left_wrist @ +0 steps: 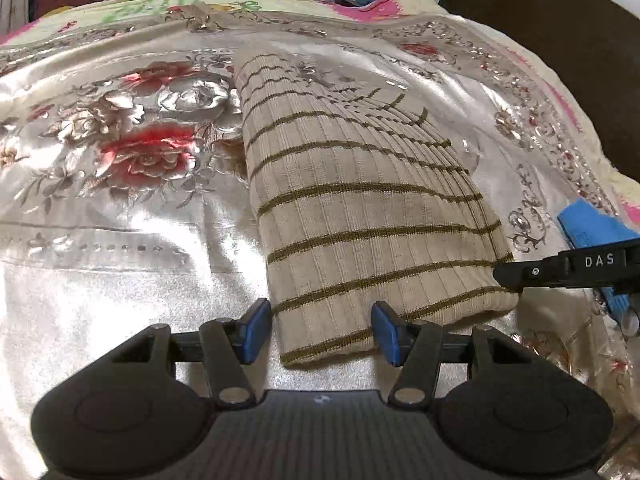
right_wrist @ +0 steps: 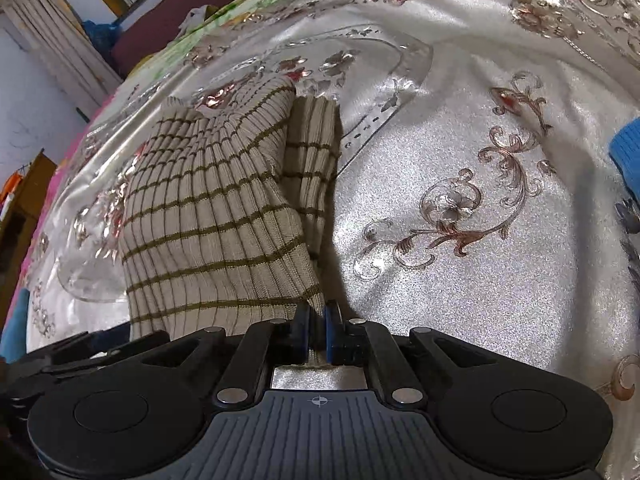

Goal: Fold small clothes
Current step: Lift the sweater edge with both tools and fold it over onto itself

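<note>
Two grippers work one striped knit garment point(left_wrist: 360, 208), a beige ribbed piece with olive stripes, already folded into a long narrow strip on the shiny floral tablecloth point(left_wrist: 120, 240).

At the left, the left gripper point(left_wrist: 322, 330) straddles the near left corner of the strip. Its blue pads point(left_wrist: 256, 330) stand apart on either side of the hem, not pressing on it, so this corner is not yet gripped. Moving right along the near edge, the right gripper point(right_wrist: 317, 330) has its jaws nearly together, pinching the near right corner of the knit; a sliver of cloth shows between the pads in the right wrist view. A second layer of the garment lies beside and under the main fold there. Further right, a blue cloth point(left_wrist: 592, 228) sits at the table's edge, apart from the work.

The step in hand looks like taking both near corners to carry them toward the far end. To do it well, the left jaws should close on every layer at the hem, not only the top one. Both corners should then rise together and travel level, so the fold line stays straight across the stripes. The slippery cloth beneath may let the far end slide, so a slow carry seems wise.
</note>
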A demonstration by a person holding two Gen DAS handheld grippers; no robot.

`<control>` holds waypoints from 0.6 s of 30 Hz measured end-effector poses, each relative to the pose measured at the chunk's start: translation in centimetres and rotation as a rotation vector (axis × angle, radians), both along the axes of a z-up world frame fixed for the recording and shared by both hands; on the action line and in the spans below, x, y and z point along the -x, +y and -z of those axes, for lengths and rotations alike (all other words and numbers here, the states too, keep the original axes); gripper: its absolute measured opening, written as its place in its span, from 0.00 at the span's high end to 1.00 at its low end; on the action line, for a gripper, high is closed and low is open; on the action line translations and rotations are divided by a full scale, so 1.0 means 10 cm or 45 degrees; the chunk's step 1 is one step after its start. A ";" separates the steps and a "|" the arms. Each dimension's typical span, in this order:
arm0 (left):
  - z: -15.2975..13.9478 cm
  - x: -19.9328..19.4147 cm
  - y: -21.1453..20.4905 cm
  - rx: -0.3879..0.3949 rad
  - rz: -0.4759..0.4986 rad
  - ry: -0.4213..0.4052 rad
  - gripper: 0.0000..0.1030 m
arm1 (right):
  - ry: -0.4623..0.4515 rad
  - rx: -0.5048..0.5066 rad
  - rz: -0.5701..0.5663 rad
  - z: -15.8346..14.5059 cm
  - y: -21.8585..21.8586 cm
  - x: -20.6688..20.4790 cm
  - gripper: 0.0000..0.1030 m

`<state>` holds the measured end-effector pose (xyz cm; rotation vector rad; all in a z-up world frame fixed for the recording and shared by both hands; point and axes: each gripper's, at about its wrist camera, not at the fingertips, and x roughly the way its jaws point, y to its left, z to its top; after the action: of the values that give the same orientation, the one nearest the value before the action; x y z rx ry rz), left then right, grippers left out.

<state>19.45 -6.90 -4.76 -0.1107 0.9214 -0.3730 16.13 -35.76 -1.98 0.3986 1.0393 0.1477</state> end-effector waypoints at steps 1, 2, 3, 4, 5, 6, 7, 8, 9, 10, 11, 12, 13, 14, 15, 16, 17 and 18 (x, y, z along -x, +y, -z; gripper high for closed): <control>-0.02 0.01 0.01 -0.002 0.005 -0.001 0.43 | 0.006 -0.004 -0.004 -0.02 0.00 0.00 0.87; -0.04 0.02 0.02 0.000 0.009 -0.004 0.43 | 0.005 -0.004 -0.010 -0.06 0.00 0.01 0.84; -0.07 0.03 0.03 0.003 0.018 -0.011 0.43 | -0.012 -0.003 -0.014 -0.12 0.00 0.02 0.84; -0.10 0.04 0.04 0.003 0.024 -0.019 0.43 | -0.034 -0.012 -0.026 -0.20 0.00 0.03 0.83; -0.11 0.03 0.06 0.007 0.027 -0.025 0.43 | -0.058 -0.023 -0.031 -0.28 -0.01 0.03 0.82; -0.14 0.03 0.08 0.016 0.028 -0.030 0.43 | -0.090 -0.033 -0.029 -0.36 -0.02 0.02 0.80; -0.18 0.03 0.10 0.029 0.026 -0.036 0.43 | -0.122 -0.036 -0.026 -0.44 -0.02 0.00 0.78; -0.22 0.02 0.10 0.040 0.023 -0.046 0.43 | -0.153 -0.034 -0.023 -0.50 -0.02 -0.04 0.74; -0.25 0.02 0.11 0.047 0.018 -0.056 0.43 | -0.182 -0.028 -0.022 -0.55 0.00 -0.12 0.66; -0.28 0.00 0.11 0.055 0.012 -0.067 0.43 | -0.203 -0.020 -0.016 -0.58 0.03 -0.21 0.63; -0.31 -0.03 0.10 0.061 0.006 -0.074 0.43 | -0.219 -0.017 -0.005 -0.59 0.06 -0.30 0.59; -0.32 -0.05 0.10 0.064 -0.002 -0.079 0.43 | -0.224 -0.018 0.001 -0.57 0.10 -0.42 0.58; -0.32 -0.08 0.10 0.065 -0.008 -0.080 0.43 | -0.221 -0.013 0.009 -0.54 0.14 -0.55 0.57; -0.32 -0.12 0.09 0.064 -0.014 -0.076 0.43 | -0.217 -0.001 0.024 -0.49 0.18 -0.65 0.55; -0.31 -0.14 0.09 0.064 -0.018 -0.072 0.43 | -0.208 0.010 0.034 -0.43 0.21 -0.74 0.55; -0.30 -0.17 0.08 0.063 -0.020 -0.068 0.43 | -0.191 0.017 0.039 -0.36 0.26 -0.84 0.55; -0.29 -0.19 0.07 0.059 -0.023 -0.066 0.43 | -0.171 0.013 0.051 -0.28 0.29 -0.92 0.55; -0.27 -0.20 0.06 0.055 -0.026 -0.064 0.43 | -0.158 -0.007 0.064 -0.24 0.29 -0.94 0.58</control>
<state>21.46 -6.32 -2.07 -0.1496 0.8626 -0.3753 25.54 -32.82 0.46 0.4154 0.9058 0.1285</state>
